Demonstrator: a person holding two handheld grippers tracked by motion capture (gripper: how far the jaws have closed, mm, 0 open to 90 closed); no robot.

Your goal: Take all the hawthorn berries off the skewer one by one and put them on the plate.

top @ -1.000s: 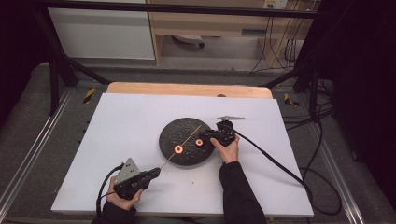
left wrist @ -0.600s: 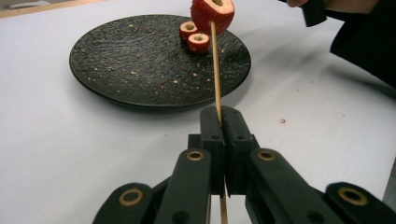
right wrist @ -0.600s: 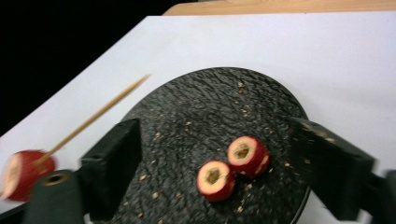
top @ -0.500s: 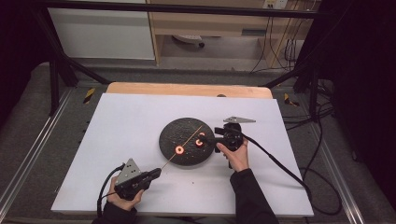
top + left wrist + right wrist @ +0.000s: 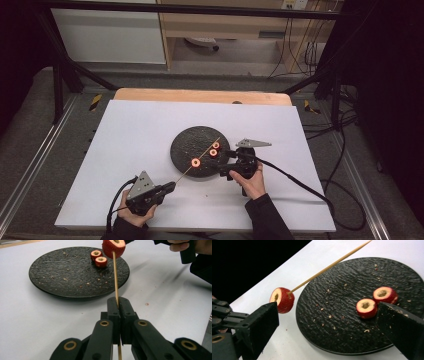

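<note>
A round black plate (image 5: 187, 145) lies mid-table with two red cored fruit pieces (image 5: 215, 149) side by side on it. My left gripper (image 5: 170, 186) is shut on a thin wooden skewer (image 5: 115, 277) that slants up over the plate. A third fruit piece (image 5: 113, 246) is threaded on the skewer. My right gripper (image 5: 223, 162) sits at the plate's right edge. Its jaws have just been opening and stand wide apart with nothing gripped. In the right gripper view the skewered piece (image 5: 282, 300) hangs just past the left jaw, and the two loose pieces (image 5: 367, 308) lie by the right jaw.
The plate (image 5: 75, 277) carries scattered crumbs. A white sheet (image 5: 140, 130) covers the table, with a strip of wood (image 5: 200, 95) along its far edge. Cables (image 5: 300, 180) trail from both grippers toward the near side.
My right gripper has opened and drawn back from the plate's middle toward its near right edge. Two loose pieces now show on the plate. The left gripper and skewer have stayed put.
</note>
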